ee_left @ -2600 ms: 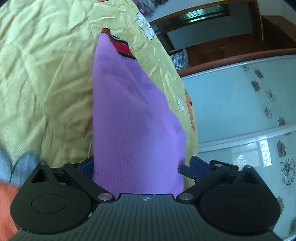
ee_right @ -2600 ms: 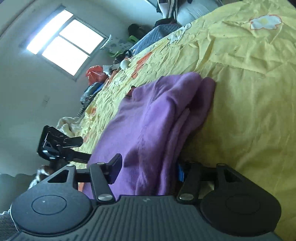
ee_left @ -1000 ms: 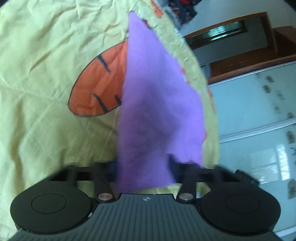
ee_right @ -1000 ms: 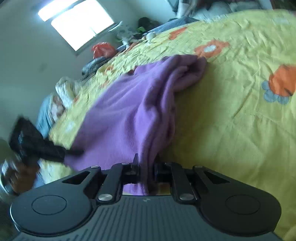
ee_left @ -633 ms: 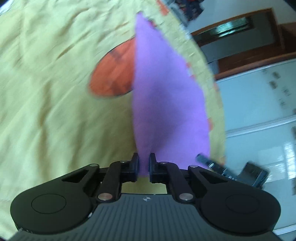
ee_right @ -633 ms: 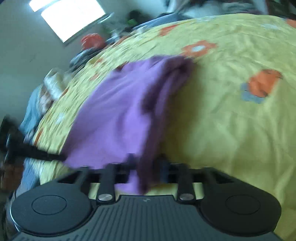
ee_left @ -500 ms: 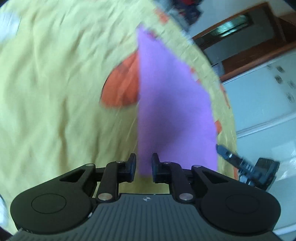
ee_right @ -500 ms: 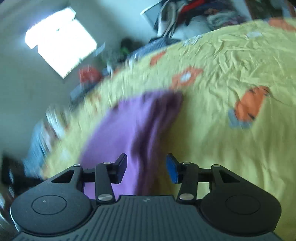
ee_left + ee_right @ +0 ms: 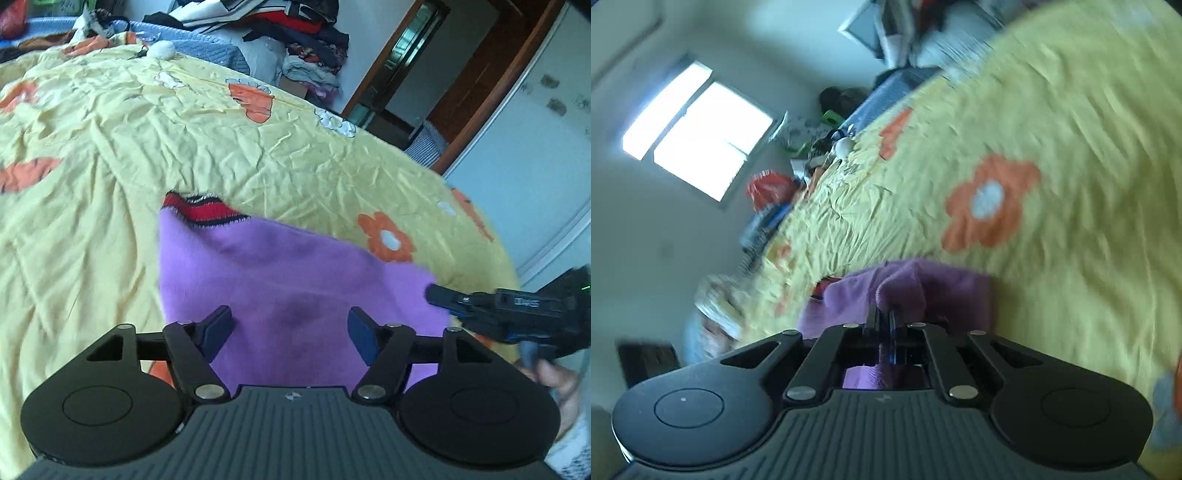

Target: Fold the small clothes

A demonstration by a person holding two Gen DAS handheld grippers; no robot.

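Purple garment point(image 9: 280, 273) sprawls mid-frame on the bed point(image 9: 110, 147); left gripper point(image 9: 290, 328) jaws gape empty, right gripper point(image 9: 882, 321) pinches its bunched edge, which may slip.

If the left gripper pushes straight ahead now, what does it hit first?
Most likely the purple garment. The left gripper is open, with the cloth lying right between and ahead of its fingers, spread on the yellow bedspread. Depth is hard to judge.

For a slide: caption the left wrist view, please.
Open left gripper above a purple garment on a yellow flowered bedspread.
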